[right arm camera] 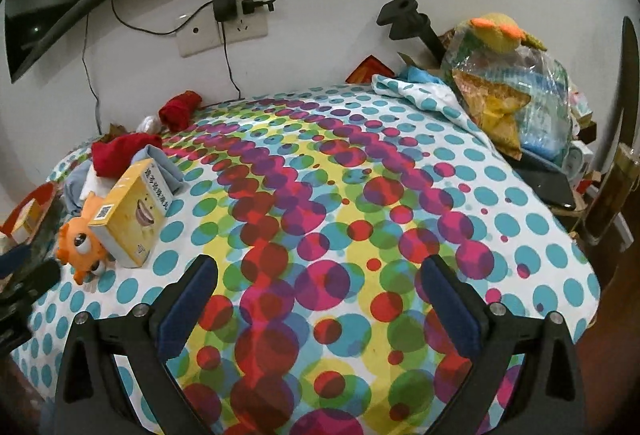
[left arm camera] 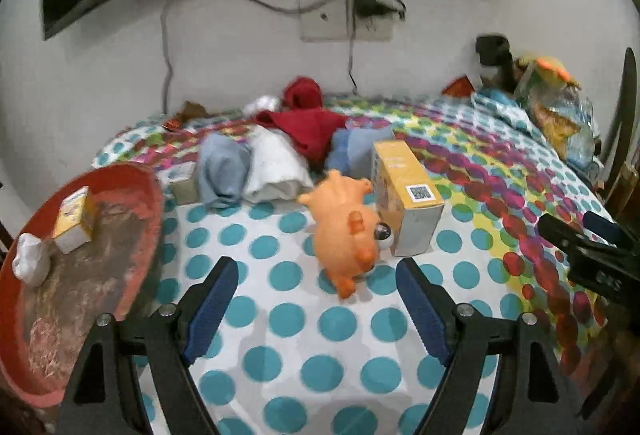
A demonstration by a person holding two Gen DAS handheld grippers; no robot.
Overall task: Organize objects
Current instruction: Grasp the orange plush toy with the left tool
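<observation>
Left gripper (left arm camera: 316, 299): jaws apart, empty, just short of orange toy (left arm camera: 346, 227). Toy lies on its side, touching yellow box (left arm camera: 404, 191) beyond. Prob. soft rubber, light, squashy; grab across body. Right gripper (right arm camera: 318, 293): wide apart, empty, well right of the box.

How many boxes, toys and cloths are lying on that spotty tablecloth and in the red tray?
Boxes: 3, namely the tall yellow cardboard box, a small yellow box in the round red tray, and a small greenish box.
Toys: 1, the orange rubber animal.
Cloths, roughly: 5, red, white, blue-grey.
Total: about 9.
</observation>
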